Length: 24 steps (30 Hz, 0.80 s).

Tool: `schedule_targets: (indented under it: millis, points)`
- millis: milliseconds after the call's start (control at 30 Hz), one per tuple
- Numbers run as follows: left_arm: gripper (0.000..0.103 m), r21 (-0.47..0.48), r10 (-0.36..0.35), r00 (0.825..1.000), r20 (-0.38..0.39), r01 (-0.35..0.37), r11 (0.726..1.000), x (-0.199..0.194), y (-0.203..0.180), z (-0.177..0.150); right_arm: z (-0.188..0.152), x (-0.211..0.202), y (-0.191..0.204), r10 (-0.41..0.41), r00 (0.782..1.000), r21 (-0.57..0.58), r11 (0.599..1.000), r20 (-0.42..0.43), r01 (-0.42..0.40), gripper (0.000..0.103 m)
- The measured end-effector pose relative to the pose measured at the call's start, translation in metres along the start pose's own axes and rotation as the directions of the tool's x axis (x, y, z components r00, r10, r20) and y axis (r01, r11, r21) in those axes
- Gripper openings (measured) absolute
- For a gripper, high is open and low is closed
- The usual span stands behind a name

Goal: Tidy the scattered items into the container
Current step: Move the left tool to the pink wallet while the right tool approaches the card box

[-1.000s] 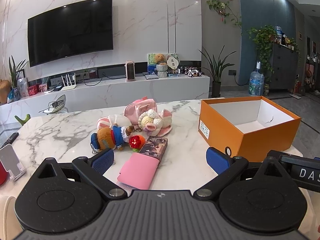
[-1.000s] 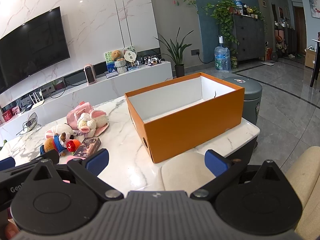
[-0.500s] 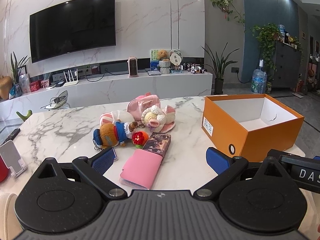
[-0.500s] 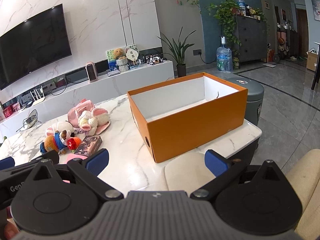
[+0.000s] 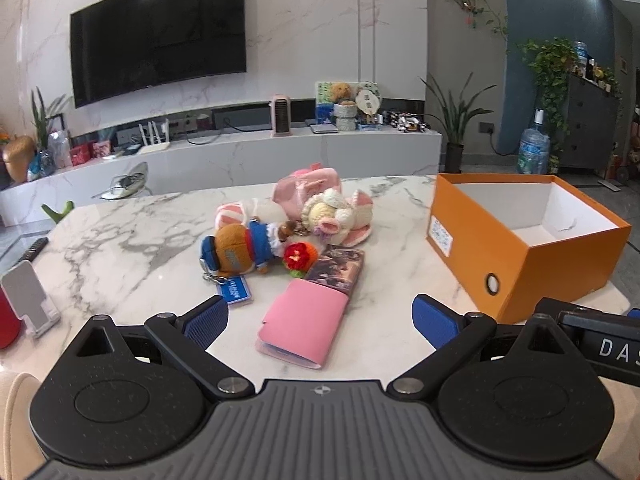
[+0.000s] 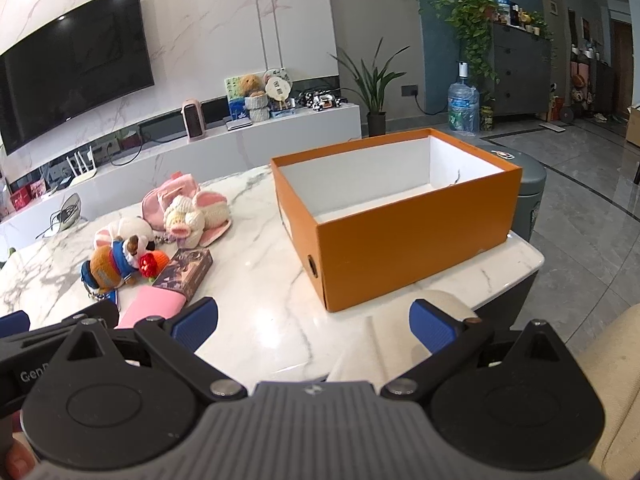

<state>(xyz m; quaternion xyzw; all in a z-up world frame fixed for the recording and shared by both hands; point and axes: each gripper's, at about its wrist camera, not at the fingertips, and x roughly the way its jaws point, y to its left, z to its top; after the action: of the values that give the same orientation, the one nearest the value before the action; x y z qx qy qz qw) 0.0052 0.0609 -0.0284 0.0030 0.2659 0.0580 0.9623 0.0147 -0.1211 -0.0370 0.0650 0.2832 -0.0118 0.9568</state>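
An open orange box (image 5: 532, 256) (image 6: 416, 240) with a white inside stands on the right of the marble table (image 5: 120, 240). In the middle lie a pink wallet (image 5: 304, 320) (image 6: 150, 306), a dark card box (image 5: 338, 268) (image 6: 186, 270), a brown plush in a blue top (image 5: 240, 254) (image 6: 110, 266), a red crochet flower (image 5: 298, 258), a cream crochet doll (image 5: 332, 216) (image 6: 188, 216) and a pink pouch (image 5: 306, 184). My left gripper (image 5: 320, 320) is open, just short of the wallet. My right gripper (image 6: 314, 322) is open and empty, in front of the box.
A white phone stand (image 5: 28, 300) and a remote (image 5: 34, 248) sit at the table's left edge. A blue tag (image 5: 236, 290) lies by the plush. A grey bin (image 6: 528, 184) stands behind the box. A beige seat (image 6: 600, 360) is at the right.
Both grippers have moved slightly forward and risen a little, so the items and box sit lower and closer in view. Both stay open. Nothing on the table has moved.
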Motion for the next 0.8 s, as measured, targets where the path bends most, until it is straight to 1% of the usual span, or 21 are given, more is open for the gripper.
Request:
schedule_targets:
  millis: [67, 367, 467, 533, 600, 733, 800]
  points:
    - [0.103, -0.007, 0.015, 1.0, 0.003, -0.015, 1.0, 0.002, 0.001, 0.0, 0.0, 0.003, 0.004, 0.009, 1.0, -0.01, 1.0, 0.001, -0.009, 0.102]
    - [0.103, -0.047, 0.033, 0.999, 0.001, -0.033, 0.998, 0.015, 0.009, -0.002, 0.003, 0.019, 0.011, 0.059, 0.998, -0.036, 0.998, 0.012, -0.058, 0.102]
    - [0.103, -0.063, 0.026, 0.999, -0.021, -0.027, 0.998, 0.021, 0.012, -0.003, 0.007, 0.027, 0.011, 0.09, 0.996, -0.033, 0.995, 0.008, -0.09, 0.102]
    - [0.103, -0.067, -0.004, 0.999, -0.039, 0.001, 0.998, 0.026, 0.014, -0.004, 0.01, 0.034, 0.011, 0.114, 0.993, -0.023, 0.993, 0.001, -0.114, 0.102]
    - [0.103, -0.049, -0.021, 0.998, -0.057, 0.018, 0.999, 0.031, 0.012, -0.006, 0.013, 0.041, 0.011, 0.125, 0.992, -0.014, 0.992, -0.003, -0.125, 0.102]
    - [0.103, 0.028, -0.007, 0.996, -0.087, 0.009, 1.0, 0.041, 0.002, -0.01, 0.015, 0.052, 0.013, 0.118, 0.993, -0.03, 0.992, -0.013, -0.119, 0.102]
    - [0.103, 0.043, -0.009, 0.995, -0.101, 0.014, 0.999, 0.046, -0.001, -0.011, 0.014, 0.058, 0.014, 0.113, 0.993, -0.039, 0.993, -0.031, -0.114, 0.102]
